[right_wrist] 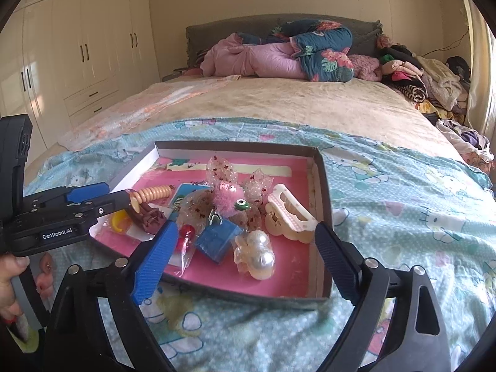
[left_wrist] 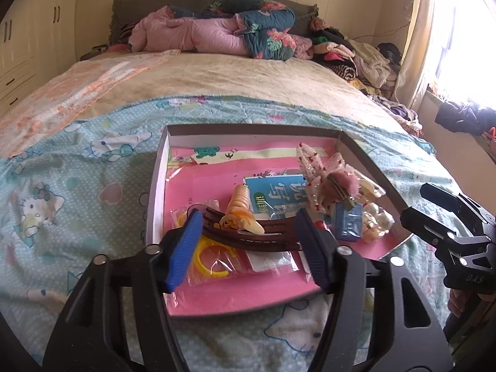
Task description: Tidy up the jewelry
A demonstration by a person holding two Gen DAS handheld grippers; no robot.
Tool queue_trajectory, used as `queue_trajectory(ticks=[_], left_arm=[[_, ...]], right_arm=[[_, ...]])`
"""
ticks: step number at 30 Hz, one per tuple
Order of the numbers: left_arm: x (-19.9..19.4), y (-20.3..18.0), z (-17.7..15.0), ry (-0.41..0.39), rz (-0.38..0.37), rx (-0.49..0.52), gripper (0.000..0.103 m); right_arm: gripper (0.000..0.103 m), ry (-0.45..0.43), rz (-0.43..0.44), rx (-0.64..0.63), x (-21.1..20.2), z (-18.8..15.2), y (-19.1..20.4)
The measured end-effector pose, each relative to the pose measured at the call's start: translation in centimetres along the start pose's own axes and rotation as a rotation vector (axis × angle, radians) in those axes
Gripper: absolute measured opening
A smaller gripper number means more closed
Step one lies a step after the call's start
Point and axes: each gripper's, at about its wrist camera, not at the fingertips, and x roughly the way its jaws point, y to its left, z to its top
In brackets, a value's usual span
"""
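Observation:
A shallow box point(left_wrist: 158, 167) point(right_wrist: 321, 186) with a pink floor lies on the bed and holds hair accessories. My left gripper point(left_wrist: 248, 245) is open, its blue pads on either side of a dark brown curved hair clip point(left_wrist: 248, 238), with a peach spiral hair tie point(left_wrist: 240, 207) lying over it. A yellow ring point(left_wrist: 210, 260) in a clear bag lies under it. My right gripper point(right_wrist: 245, 263) is open and empty over the box's near edge, above a pearl clip point(right_wrist: 257, 254), a blue box point(right_wrist: 217, 241) and a white claw clip point(right_wrist: 288, 214).
A sheer bow with a pink pompom point(right_wrist: 229, 198) and a blue card point(left_wrist: 276, 195) lie in the box. The Hello Kitty blanket point(right_wrist: 403, 210) surrounds it. Folded quilts point(left_wrist: 223, 31) and a clothes pile point(left_wrist: 356, 55) lie at the bed's head. Wardrobes point(right_wrist: 77, 46) stand at left.

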Motion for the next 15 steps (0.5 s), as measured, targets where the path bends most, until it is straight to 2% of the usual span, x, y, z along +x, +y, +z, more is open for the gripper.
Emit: queue_trajectory(ticks=[4, 6, 15], left_arm=[[-2.0, -0.4, -0.2, -0.038, 0.015, 0.003, 0.073], [-3.1, -0.5, -0.4, -0.062, 0.023, 0.0, 0.089], [-6.9, -1.5, -2.0, -0.11, 0.044, -0.005, 0.091]], right_arm=[[0.094, -0.032, -0.003, 0.0, -1.8, -0.2, 0.3], [0.095, -0.05, -0.005, -0.001, -2.8, -0.5, 0.5], [0.097, -0.105, -0.013, 0.008, -6.3, -1.7, 1.0]])
